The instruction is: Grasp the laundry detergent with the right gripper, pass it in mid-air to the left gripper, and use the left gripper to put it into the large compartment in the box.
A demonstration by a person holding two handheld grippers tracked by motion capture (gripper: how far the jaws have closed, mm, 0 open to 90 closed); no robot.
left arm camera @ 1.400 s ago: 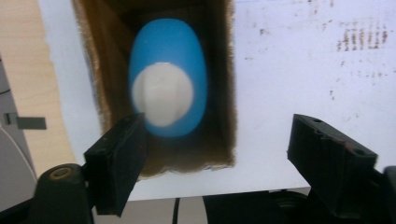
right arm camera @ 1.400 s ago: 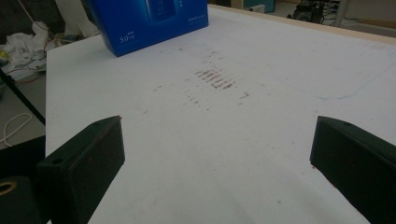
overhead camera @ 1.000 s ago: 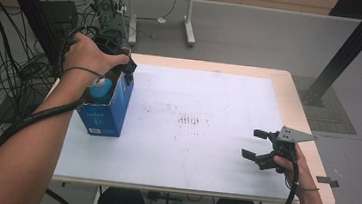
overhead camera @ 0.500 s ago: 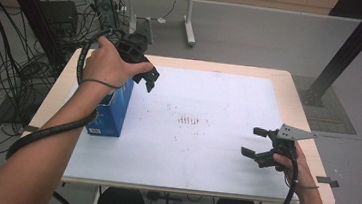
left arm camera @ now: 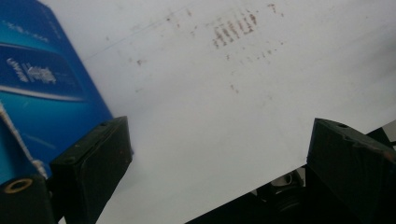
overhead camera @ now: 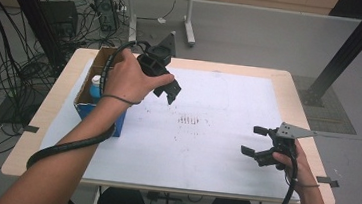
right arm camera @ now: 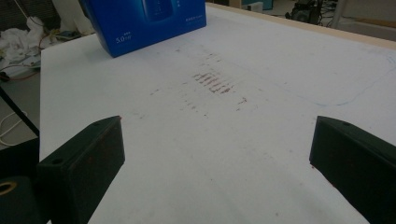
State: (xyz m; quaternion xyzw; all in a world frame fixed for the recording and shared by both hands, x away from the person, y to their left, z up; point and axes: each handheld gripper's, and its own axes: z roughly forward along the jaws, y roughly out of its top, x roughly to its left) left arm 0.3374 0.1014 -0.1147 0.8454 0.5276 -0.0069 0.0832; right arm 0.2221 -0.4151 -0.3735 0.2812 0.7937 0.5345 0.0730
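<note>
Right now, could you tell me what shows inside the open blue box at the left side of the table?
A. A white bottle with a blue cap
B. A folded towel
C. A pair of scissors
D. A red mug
A: in the high view, a white bottle with a blue cap stands inside the blue box, beside the left hand.

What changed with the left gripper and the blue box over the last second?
The left gripper came off the top of the blue box and moved right, out over the white sheet; its jaws have just been opening and nothing is between them. A white bottle with a blue cap now shows inside the open box. The box stayed in place, and the right gripper stayed open at the table's right.
</note>
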